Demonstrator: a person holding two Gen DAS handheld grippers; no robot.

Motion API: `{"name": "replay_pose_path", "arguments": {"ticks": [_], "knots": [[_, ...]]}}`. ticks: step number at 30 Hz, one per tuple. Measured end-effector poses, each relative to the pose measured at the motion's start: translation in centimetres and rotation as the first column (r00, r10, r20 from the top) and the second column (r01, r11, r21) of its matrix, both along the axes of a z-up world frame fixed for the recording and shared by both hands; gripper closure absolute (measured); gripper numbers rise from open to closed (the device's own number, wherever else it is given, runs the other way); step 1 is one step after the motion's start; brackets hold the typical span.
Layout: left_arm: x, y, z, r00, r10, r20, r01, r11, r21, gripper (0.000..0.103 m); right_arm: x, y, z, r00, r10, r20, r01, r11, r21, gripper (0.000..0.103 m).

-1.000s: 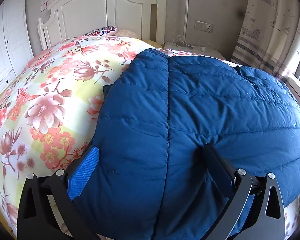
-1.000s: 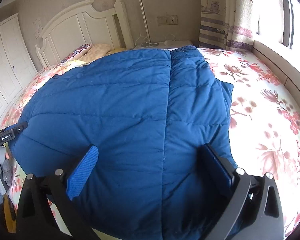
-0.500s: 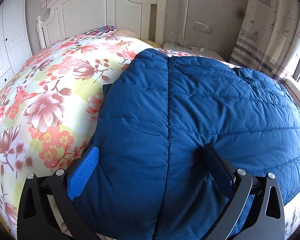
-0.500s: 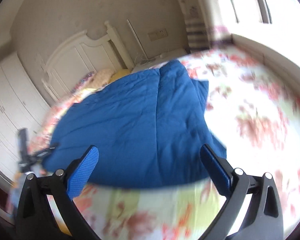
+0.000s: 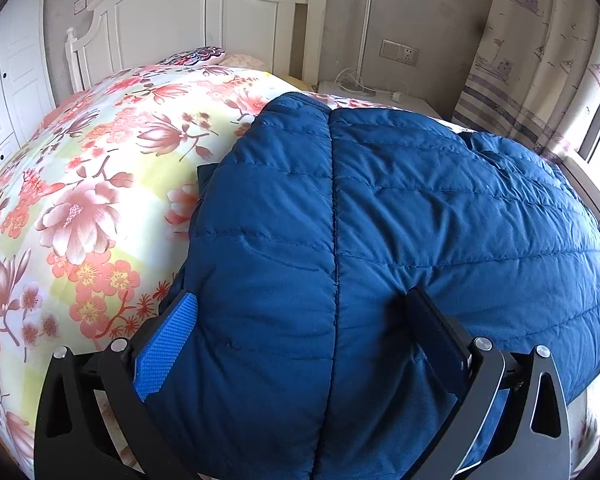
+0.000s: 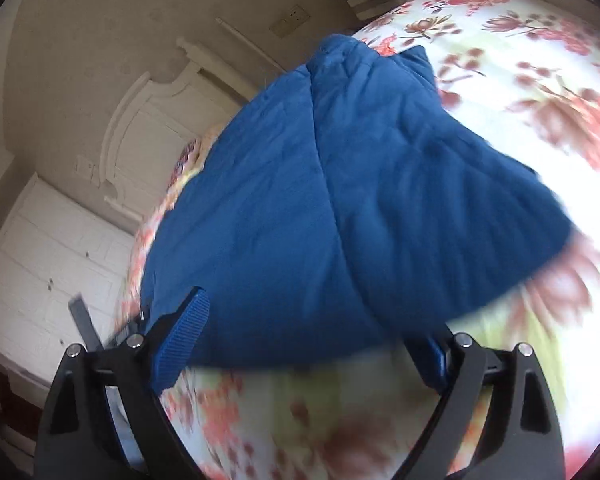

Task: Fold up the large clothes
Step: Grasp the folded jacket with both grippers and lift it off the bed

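While blue puffy jacket (image 5: 400,220) lies long toward far headboard (image 5: 188,20), left gripper (image 5: 300,344) spread wide over near hem; right gripper (image 6: 312,344) closing, near edge between pads, no squeeze yet.

One blue quilted jacket (image 5: 380,220) is seen spread ahead of both tools on one floral bedspread (image 5: 80,200), with its near hem lying between the fingers of the left gripper (image 5: 300,320). Two grippers are counted, the right gripper (image 6: 312,332) being the second, and two blue pads (image 6: 180,340) are carried by each. Farther beyond the left tool, one white headboard (image 5: 180,20), one patterned pillow (image 5: 196,55), one wall socket (image 5: 400,53) and one curtain (image 5: 540,60) are counted.
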State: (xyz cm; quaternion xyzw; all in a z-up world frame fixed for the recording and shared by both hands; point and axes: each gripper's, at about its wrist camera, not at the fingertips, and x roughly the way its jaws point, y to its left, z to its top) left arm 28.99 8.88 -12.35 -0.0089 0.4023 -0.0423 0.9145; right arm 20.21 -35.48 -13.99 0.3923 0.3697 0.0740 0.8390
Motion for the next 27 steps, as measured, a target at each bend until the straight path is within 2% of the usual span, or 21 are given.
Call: {"name": "replay_pose_path", "arguments": {"ticks": [3, 5, 6, 7, 8, 9, 13, 17, 21, 24, 27], "knots": [[0.0, -0.3, 0.0, 1.0, 0.006, -0.002, -0.006, 1.0, 0.009, 0.004, 2.2, 0.6, 0.2, 0.999, -0.034, -0.004, 0.034, 0.999, -0.009, 0.004], [-0.1, -0.5, 0.0, 1.0, 0.016, 0.0, -0.016, 1.0, 0.017, 0.004, 3.7, 1.0, 0.4, 0.997, -0.076, -0.008, 0.076, 0.997, -0.015, 0.008], [0.0, -0.8, 0.1, 1.0, 0.023, 0.002, -0.023, 0.999, 0.031, 0.004, 4.3, 1.0, 0.3, 0.997, -0.081, 0.011, 0.082, 0.996, -0.027, 0.033], [0.0, -1.0, 0.1, 1.0, 0.026, 0.004, -0.026, 0.999, 0.046, 0.004, 4.3, 0.6, 0.1, 0.994, -0.101, 0.032, 0.101, 0.995, -0.019, 0.044], [0.1, -1.5, 0.2, 1.0, 0.03, 0.006, -0.03, 0.997, 0.069, 0.004, 4.2, -0.2, -0.4, 0.99, -0.122, 0.075, 0.119, 0.992, 0.042, 0.057], [0.4, -2.2, 0.4, 0.999, 0.034, 0.006, -0.035, 0.994, 0.102, 0.004, 4.0, -1.0, -0.7, 0.986, -0.126, 0.11, 0.115, 0.988, 0.106, 0.063], [2.1, -4.7, 1.2, 1.0, 0.006, -0.02, -0.003, 0.99, 0.143, 0.004, 3.1, -1.5, 1.3, 0.968, -0.093, 0.235, 0.083, 0.995, 0.051, 0.07], [4.2, -9.2, 1.7, 0.997, -0.069, -0.033, 0.074, 0.98, 0.183, 0.004, 2.2, -4.1, 2.5, 0.948, -0.129, 0.291, 0.118, 0.991, 0.055, 0.073], [4.1, -13.8, 6.3, 0.987, -0.146, 0.064, 0.14, 0.987, 0.083, 0.005, 0.8, -7.8, 2.7, 0.939, -0.19, 0.288, 0.185, 0.982, 0.048, 0.073], [3.4, -19.1, 7.8, 0.958, -0.273, 0.087, 0.263, 0.959, 0.108, 0.005, -1.1, -9.4, 2.6, 0.932, -0.213, 0.292, 0.22, 0.975, 0.011, 0.073], [2.2, -24.5, 4.7, 0.928, -0.373, 0.008, 0.364, 0.91, 0.197, 0.005, -2.3, -10.1, 2.8, 0.927, -0.233, 0.295, 0.247, 0.969, -0.01, 0.073]]}}
